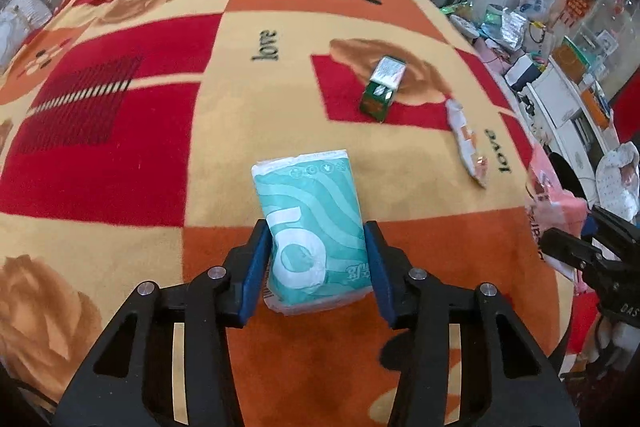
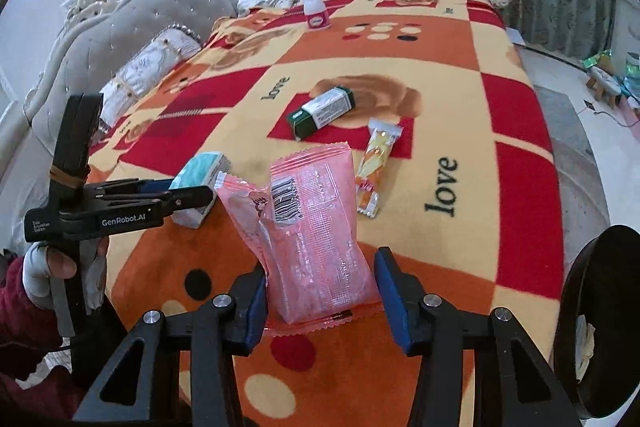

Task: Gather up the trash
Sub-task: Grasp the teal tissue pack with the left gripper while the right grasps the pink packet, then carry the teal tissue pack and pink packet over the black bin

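Observation:
A teal tissue pack (image 1: pixel 312 227) lies on the patterned blanket (image 1: pixel 120 155), and my left gripper (image 1: pixel 316 233) is shut on its sides with both blue pads. The right wrist view shows that gripper (image 2: pixel 196 195) from the side, pack (image 2: pixel 200 167) in its jaws. My right gripper (image 2: pixel 322 261) is shut on a pink plastic packet (image 2: pixel 316 227) with a barcode, held upright above the blanket (image 2: pixel 520 187). Further back lie a green box (image 2: pixel 324 111), a yellow-orange wrapper (image 2: pixel 374 171) and a white bottle with a pink label (image 2: pixel 316 11).
A dark round container (image 2: pixel 600 311) stands at the bed's right edge. A gloved hand (image 2: pixel 44 267) holds the left gripper's handle. Pillows (image 2: pixel 152 63) and a tufted headboard line the far left. Cluttered shelves (image 1: pixel 560 79) stand past the bed's right side.

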Action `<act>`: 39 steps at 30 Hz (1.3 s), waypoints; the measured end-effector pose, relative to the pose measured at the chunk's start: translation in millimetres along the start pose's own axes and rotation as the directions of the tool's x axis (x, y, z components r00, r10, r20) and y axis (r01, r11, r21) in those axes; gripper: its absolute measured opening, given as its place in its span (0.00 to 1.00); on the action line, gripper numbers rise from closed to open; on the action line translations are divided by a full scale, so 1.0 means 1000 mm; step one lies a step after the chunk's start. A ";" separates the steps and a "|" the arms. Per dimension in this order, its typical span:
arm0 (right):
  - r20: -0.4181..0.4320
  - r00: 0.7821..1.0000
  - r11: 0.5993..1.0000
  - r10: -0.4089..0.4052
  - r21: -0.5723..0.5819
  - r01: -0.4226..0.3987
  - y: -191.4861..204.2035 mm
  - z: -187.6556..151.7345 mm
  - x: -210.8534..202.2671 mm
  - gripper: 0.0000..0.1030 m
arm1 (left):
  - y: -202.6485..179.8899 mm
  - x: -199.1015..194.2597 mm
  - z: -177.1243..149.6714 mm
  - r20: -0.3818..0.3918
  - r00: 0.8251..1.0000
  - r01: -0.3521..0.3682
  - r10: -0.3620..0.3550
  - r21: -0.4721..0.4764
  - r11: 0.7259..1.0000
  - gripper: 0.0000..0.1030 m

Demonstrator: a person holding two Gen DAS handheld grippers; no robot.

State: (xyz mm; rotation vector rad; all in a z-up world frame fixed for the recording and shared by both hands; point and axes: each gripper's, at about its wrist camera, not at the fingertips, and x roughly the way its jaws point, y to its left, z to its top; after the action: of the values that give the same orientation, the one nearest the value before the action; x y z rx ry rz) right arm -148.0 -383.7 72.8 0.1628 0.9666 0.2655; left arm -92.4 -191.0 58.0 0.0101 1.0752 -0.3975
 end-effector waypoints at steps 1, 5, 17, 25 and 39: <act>0.008 1.000 1.000 0.001 0.005 -0.001 -0.001 0.001 -0.003 0.46 | -0.003 -0.002 0.001 0.005 1.000 0.002 -0.002 0.006 1.000 0.43; 0.030 0.999 1.000 -0.009 0.018 0.008 -0.008 0.002 -0.011 0.46 | -0.023 -0.011 0.006 0.030 0.999 0.017 -0.018 0.042 0.999 0.43; 0.072 0.995 0.993 -0.073 0.097 0.066 -0.044 -0.008 -0.043 0.46 | -0.089 -0.019 0.021 0.065 0.996 0.055 -0.067 0.162 0.985 0.43; 0.092 0.988 0.982 -0.121 0.159 0.105 -0.073 -0.019 -0.064 0.46 | -0.131 -0.015 0.028 0.062 0.993 0.080 -0.097 0.235 0.969 0.43; 0.100 0.976 0.953 -0.191 0.257 0.160 -0.122 -0.040 -0.092 0.46 | -0.193 -0.003 0.033 0.038 0.989 0.124 -0.143 0.325 0.938 0.43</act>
State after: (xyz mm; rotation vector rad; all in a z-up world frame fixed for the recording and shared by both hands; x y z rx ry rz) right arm -212.9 -526.5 92.3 0.3162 0.8820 -0.0312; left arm -127.7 -375.9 111.6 0.2156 0.9437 -0.6903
